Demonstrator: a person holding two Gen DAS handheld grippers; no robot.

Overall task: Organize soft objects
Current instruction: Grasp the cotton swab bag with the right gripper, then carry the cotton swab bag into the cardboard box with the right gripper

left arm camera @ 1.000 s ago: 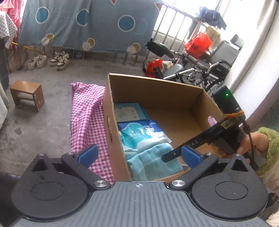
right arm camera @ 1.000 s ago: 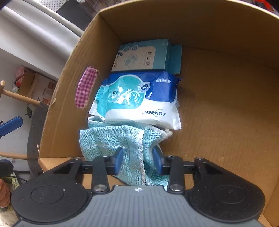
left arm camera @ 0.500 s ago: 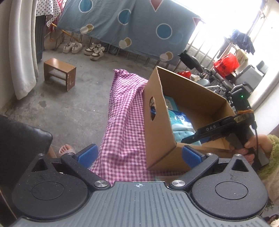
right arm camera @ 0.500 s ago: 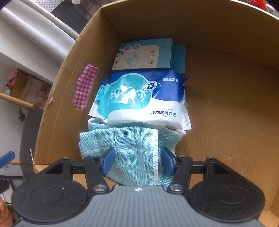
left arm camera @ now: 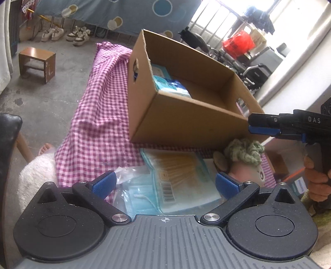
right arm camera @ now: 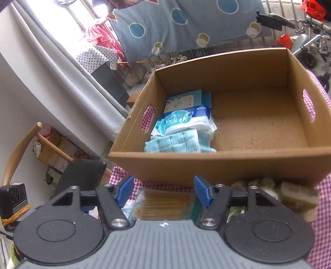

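From the left wrist we see our left gripper (left arm camera: 164,184) with jaws wide apart above a packet of face masks (left arm camera: 178,182) lying on the checked cloth (left arm camera: 97,115) in front of the cardboard box (left arm camera: 186,122). From the right wrist, our right gripper (right arm camera: 163,191) is spread and empty; the teal towel (right arm camera: 178,142) lies inside the box by its left wall, perhaps partly under a wipes pack (right arm camera: 186,121).

Bare concrete floor (left arm camera: 41,97), small wooden stool (left arm camera: 37,63), spotted blue sheet (right arm camera: 186,27), bright barred window (left arm camera: 219,18).
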